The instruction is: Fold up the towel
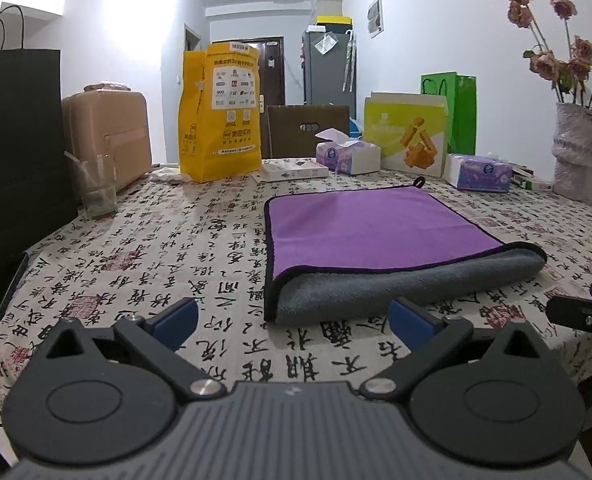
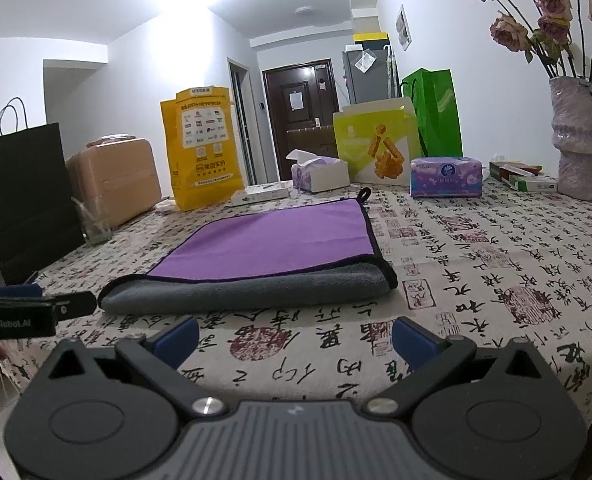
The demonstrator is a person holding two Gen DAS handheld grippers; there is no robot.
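A towel [image 1: 376,232], purple on one side and grey on the other with a black hem, lies folded once on the table; its grey fold faces me and a black hang loop sits at its far corner. It also shows in the right wrist view [image 2: 271,248]. My left gripper [image 1: 293,320] is open and empty, just short of the towel's near left corner. My right gripper [image 2: 296,336] is open and empty, just short of the near edge. The right gripper's finger [image 1: 576,312] shows at the left view's right edge, the left gripper's finger [image 2: 35,308] at the right view's left edge.
A tablecloth with black calligraphy [image 1: 175,264] covers the table. At the back stand a black paper bag [image 1: 15,140], a glass [image 1: 95,188], a yellow bag [image 1: 219,112], tissue boxes [image 1: 348,156], a green bag [image 1: 460,112] and a vase of dried roses [image 1: 572,148].
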